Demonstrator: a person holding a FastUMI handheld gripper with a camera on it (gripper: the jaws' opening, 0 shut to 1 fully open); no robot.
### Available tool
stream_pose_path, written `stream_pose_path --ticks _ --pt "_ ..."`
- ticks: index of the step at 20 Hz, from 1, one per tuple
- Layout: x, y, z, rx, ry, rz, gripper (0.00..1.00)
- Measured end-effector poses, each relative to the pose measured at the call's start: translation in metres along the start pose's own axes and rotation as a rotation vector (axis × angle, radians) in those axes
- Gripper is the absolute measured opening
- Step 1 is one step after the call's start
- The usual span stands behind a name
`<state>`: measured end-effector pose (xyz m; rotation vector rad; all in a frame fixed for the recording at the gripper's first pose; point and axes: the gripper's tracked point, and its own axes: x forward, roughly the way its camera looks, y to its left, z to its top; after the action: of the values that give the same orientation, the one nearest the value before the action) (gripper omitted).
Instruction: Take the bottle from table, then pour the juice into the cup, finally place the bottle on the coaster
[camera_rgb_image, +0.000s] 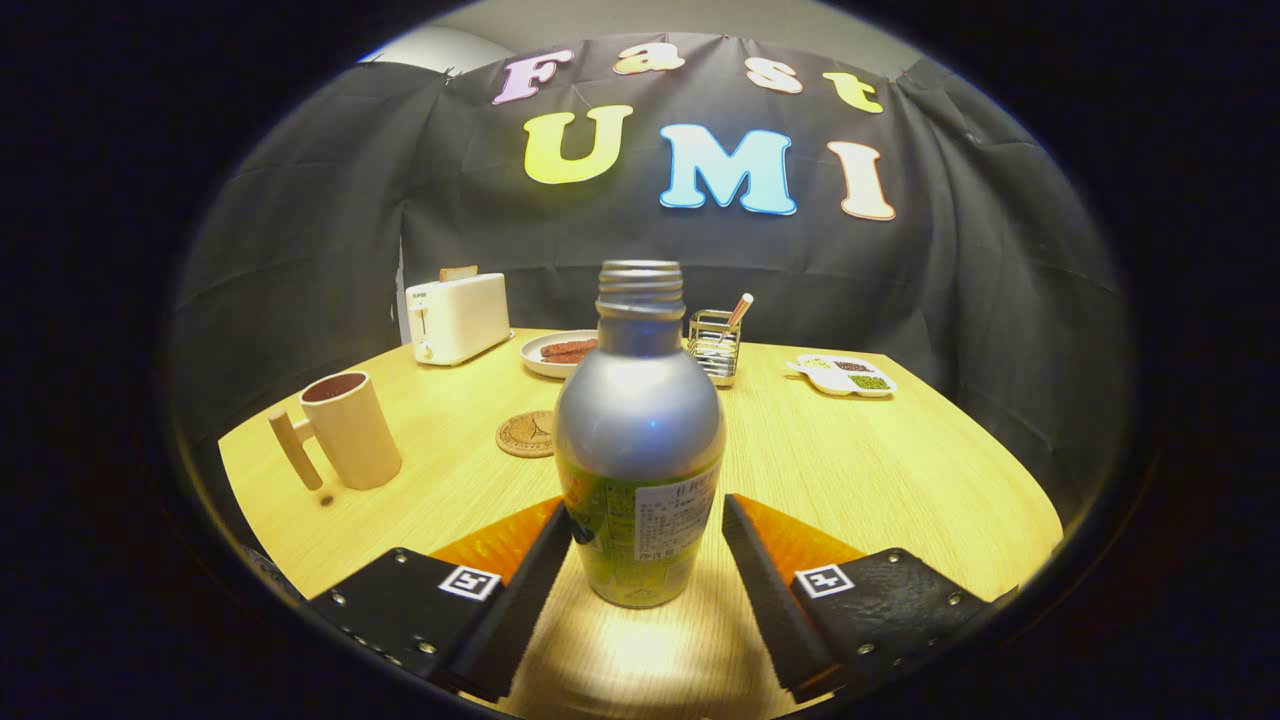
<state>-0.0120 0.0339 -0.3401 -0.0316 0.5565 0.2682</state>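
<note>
The bottle (640, 440) stands upright and uncapped near the table's (880, 470) front edge, between the fingers of the gripper (645, 545), which straddle its lower body, one touching or nearly so, the other just clear, likely lined up to close low for a steady grip. The cup (350, 428) waits near the left edge, the coaster (526, 434) just beside it toward the middle.

matt metal bottle (640, 430), wood-grain table (880, 470)

The tool (645, 520) sits level, its 2 fingers (525, 580) spread wide apart, gripping nothing.
</note>
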Motion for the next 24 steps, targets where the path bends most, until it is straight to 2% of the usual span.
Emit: stream_pose_path --ticks 6,7,8,15,16,17,18,24 --pt "0.001 0.004 -0.011 -0.001 0.034 0.007 0.89" --pt "-0.002 0.004 -0.010 0.001 0.037 0.007 0.83" --pt "0.003 0.005 -0.011 0.003 0.036 0.007 0.81" --pt "0.006 0.005 -0.009 0.005 0.049 -0.003 0.79" --pt "0.006 0.005 -0.008 -0.010 0.051 -0.014 0.75" --pt "0.006 0.002 -0.007 -0.031 0.052 -0.027 0.75" --pt "0.004 0.002 -0.007 -0.039 0.051 -0.025 0.68" --pt "0.002 0.012 0.004 -0.057 0.060 -0.020 0.67"
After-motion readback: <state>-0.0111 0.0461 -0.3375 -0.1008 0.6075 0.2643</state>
